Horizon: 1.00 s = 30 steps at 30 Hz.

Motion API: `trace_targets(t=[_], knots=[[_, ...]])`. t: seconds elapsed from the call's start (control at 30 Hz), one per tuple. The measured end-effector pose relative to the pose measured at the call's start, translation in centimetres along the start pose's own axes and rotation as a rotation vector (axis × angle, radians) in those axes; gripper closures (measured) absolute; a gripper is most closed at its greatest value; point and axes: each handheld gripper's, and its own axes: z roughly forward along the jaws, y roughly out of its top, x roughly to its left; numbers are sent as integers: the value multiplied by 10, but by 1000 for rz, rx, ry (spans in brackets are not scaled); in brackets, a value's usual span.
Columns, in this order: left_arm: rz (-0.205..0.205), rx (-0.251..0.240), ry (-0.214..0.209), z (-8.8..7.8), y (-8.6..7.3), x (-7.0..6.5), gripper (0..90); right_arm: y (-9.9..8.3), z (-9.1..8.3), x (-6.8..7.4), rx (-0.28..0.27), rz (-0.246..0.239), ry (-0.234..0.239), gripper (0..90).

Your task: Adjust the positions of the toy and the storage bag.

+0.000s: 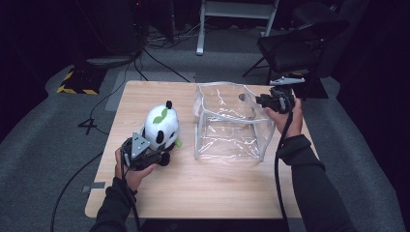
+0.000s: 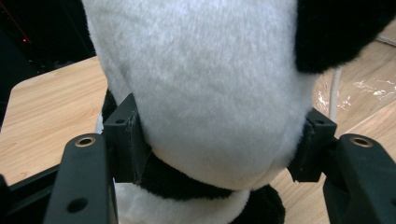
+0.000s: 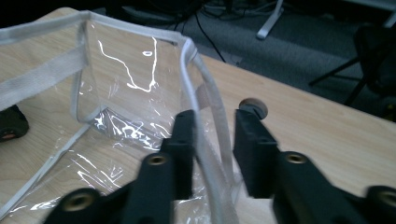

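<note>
A black-and-white panda plush [image 1: 162,126] with a green leaf on its head stands on the left part of the wooden table [image 1: 193,193]. My left gripper [image 1: 159,155] comes in from the near left and is shut on the panda plush [image 2: 210,70]; in the left gripper view both pads press into the fur at its neck. A clear plastic bag [image 1: 227,125] with white trim stands open to the right of the panda. My right gripper [image 1: 258,100] is at the bag's far right top corner. In the right gripper view its jaws [image 3: 215,140] stand apart, with the bag's white strap [image 3: 212,107] loose between them.
The table's right edge runs just beyond my right hand. A black chair [image 1: 295,46] stands on the floor behind the table's right corner, and a white frame leg [image 1: 200,29] behind the middle. Cables and a yellow-and-black striped base [image 1: 77,82] lie at the far left.
</note>
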Motion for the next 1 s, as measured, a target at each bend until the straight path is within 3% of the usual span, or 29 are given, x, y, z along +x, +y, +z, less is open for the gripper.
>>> trace_targets(t=[0.1, 0.2, 0.27, 0.4, 0.53, 0.73, 0.9, 1.0], knots=[[0, 1, 2, 0, 0, -1, 352, 1, -13, -1, -25, -22, -23, 594], [-1, 1, 3, 0, 0, -1, 350, 0, -32, -3, -84, -27, -34, 499], [-2, 0, 3, 0, 0, -1, 345, -3, -47, -6, -127, -23, 2, 466], [-3, 1, 4, 1, 0, -1, 343, -13, -67, -14, -151, -48, 16, 450], [-4, 2, 2, 1, 0, -1, 334, -37, -82, -25, -168, -43, 28, 396], [1, 5, 3, 2, 1, -3, 321, -82, -84, -27, -125, -90, 41, 327], [6, 5, 0, 3, 1, -3, 324, -124, -71, -22, -47, -133, 34, 294], [6, 6, -1, 3, 0, -3, 329, -145, -63, -20, -12, -144, 64, 269]])
